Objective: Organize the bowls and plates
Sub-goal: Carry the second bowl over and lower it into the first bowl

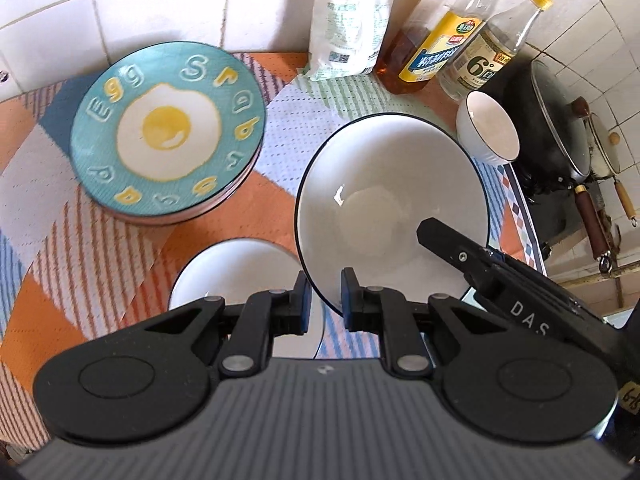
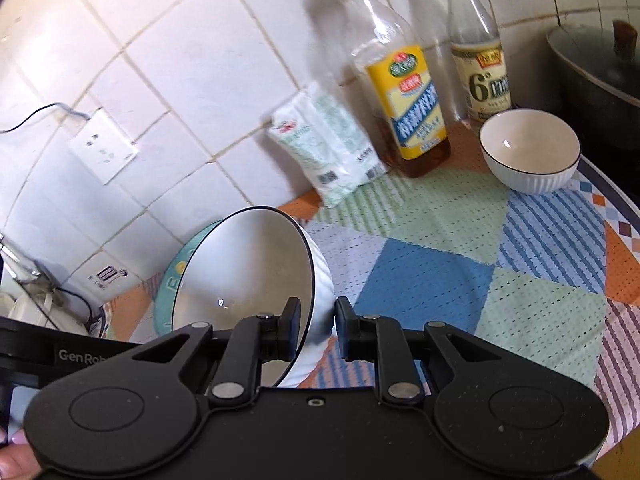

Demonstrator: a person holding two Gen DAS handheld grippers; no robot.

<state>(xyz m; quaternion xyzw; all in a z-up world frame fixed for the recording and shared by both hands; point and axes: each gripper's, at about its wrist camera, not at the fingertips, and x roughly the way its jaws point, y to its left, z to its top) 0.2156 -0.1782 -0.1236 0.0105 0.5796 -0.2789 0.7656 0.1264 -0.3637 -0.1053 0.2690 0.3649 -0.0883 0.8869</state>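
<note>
Large white bowl (image 1: 392,196) with a thin dark rim, tilted and lifted off the patterned tablecloth (image 1: 60,208), gripped at its near rim between the pads of the left gripper (image 1: 326,300), clenched on that edge. Same bowl (image 2: 244,280) seen from the right wrist, its ribbed outer wall and rim pinched by the right gripper (image 2: 317,326), jaws nearly together on the wall. Second white bowl (image 1: 236,272) below and left of the held one, resting on the cloth. Teal egg-print plate (image 1: 168,128) atop a short stack, further left, near the tiled wall (image 1: 160,4). Small white bowl (image 2: 530,150) upright at the far side, just beside two bottles: yellow-labelled oil bottle (image 2: 404,100) and clear vinegar bottle (image 2: 478,60). White packet (image 2: 324,144) leaned against the tiles. Dark lidded wok (image 1: 556,128) beyond the cloth's edge. Fingertip (image 2: 14,438) at the lower left corner.
</note>
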